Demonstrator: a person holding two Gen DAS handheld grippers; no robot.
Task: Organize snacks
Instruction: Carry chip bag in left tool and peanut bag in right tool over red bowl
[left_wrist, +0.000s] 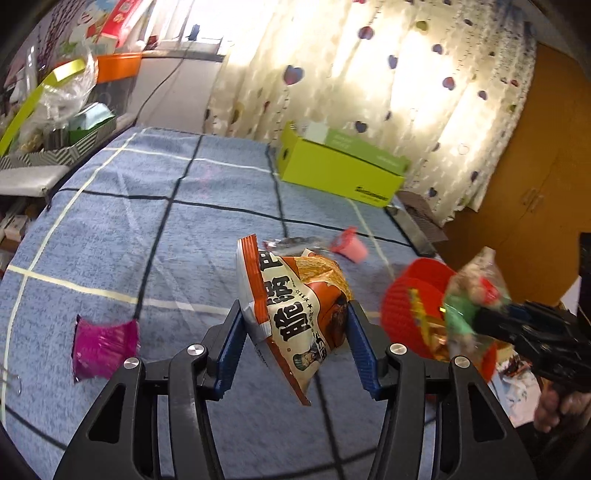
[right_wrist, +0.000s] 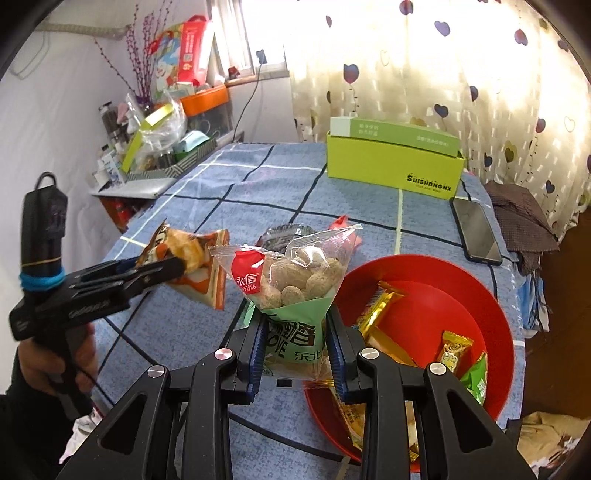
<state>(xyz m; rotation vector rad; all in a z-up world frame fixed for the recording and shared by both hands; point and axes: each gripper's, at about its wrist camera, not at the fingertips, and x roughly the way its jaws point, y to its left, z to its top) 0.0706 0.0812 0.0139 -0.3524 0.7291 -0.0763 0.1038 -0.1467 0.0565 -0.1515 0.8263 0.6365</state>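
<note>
The left wrist view shows a shiny pink packet (left_wrist: 105, 349) lying flat on the blue checked cloth (left_wrist: 155, 236) of the worktop, and a small pink cup (left_wrist: 349, 246) on its side farther back. The right wrist view shows a black phone (right_wrist: 476, 230) by the green box (right_wrist: 393, 168), and gold and green snacks inside the red bowl (right_wrist: 491, 306).

The left claw (left_wrist: 295, 345) is partly open around an orange chip bag (left_wrist: 295, 306), and its blue pads (left_wrist: 231, 350) press the bag's sides (the bag hangs in the air, above the cloth). The right claw (right_wrist: 295, 350) is nearly closed and pinches the green bottom of a peanut bag (right_wrist: 295, 284), which stands up just beside the bowl's rim. Both claws tip downward. A hand (right_wrist: 55, 362) grips the left claw's handle.
</note>
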